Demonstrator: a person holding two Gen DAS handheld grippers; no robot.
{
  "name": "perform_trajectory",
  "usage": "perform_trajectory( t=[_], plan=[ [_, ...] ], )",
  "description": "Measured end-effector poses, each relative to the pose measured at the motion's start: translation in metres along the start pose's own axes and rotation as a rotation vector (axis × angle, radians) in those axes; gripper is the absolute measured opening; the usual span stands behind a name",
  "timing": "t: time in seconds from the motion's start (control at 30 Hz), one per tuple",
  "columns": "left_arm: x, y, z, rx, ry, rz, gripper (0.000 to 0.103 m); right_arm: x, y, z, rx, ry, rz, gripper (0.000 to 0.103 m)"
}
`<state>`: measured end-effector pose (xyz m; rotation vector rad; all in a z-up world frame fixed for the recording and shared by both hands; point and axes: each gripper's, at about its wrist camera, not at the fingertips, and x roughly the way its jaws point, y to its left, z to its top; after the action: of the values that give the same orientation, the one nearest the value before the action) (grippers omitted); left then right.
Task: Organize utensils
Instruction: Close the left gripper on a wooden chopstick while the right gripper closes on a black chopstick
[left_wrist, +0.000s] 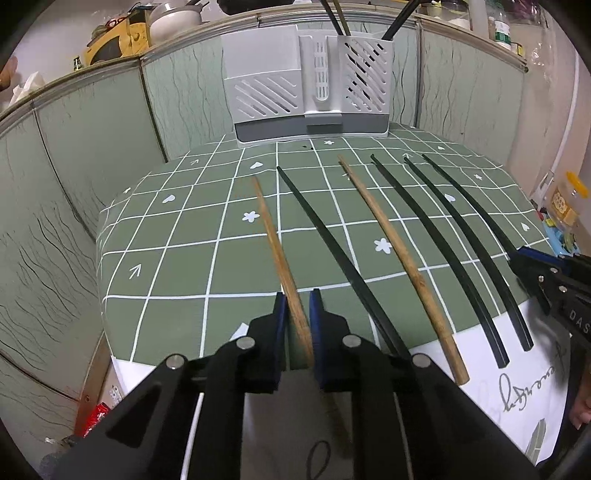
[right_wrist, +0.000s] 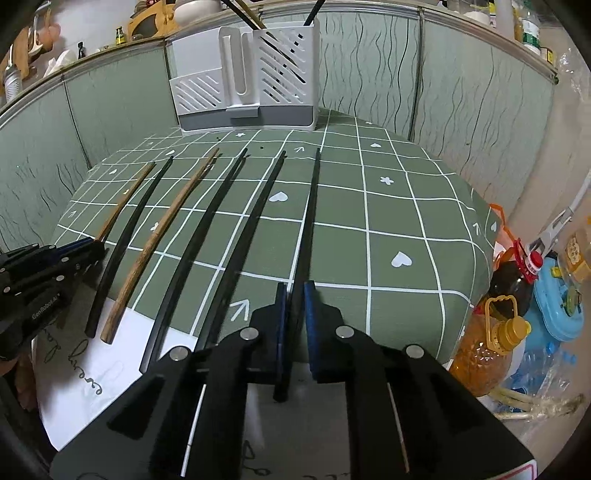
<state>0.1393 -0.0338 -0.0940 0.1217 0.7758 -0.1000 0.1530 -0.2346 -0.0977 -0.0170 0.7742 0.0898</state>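
Left tongs (left_wrist: 297, 306): lowest in the left wrist view, closed on the thick end of the leftmost wooden chopstick (left_wrist: 275, 251); its tip runs toward upper centre.
Right tongs (right_wrist: 293, 295): bottom centre of the right wrist view, closed on the rightmost black chopstick (right_wrist: 312, 206), again near the butt.
Grip risk: both sticks are pinched far back, so most of their length hangs free ahead of the pads; on lifting, a tip may droop or swing and the stick could pivot out.
Pad contact: each stick looks slightly skewed between the blue pads, so it may roll or twist when raised.
Neighbours: a second wooden chopstick (left_wrist: 399, 254) and three more black ones lie in a fan at centre frame, close together; a swinging tip may knock them out of line.
Overhang: the butts reach past the green checked cloth (left_wrist: 177, 229) onto white printed fabric at the near edge of the counter (right_wrist: 406, 206); a nudge could send one off.
Holder (left_wrist: 306, 85): white slatted caddy at top centre, at the far edge of the counter; its right compartment already carries upright sticks.
Delivery risk: a tilted tip could catch the slats or rim, or foul the sticks already inside.
Crossing: both tongs aim for one compartment, so they may collide.
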Motion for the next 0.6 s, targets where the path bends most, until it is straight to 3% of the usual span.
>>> perform_trajectory(
  t=[0.6],
  plan=[
    [-0.014, 0.024, 0.013, -0.084, -0.04, -0.031, 0.008, -0.01, -0.009, 0.006, 0.037, -0.004, 0.018, 0.006]
  ],
)
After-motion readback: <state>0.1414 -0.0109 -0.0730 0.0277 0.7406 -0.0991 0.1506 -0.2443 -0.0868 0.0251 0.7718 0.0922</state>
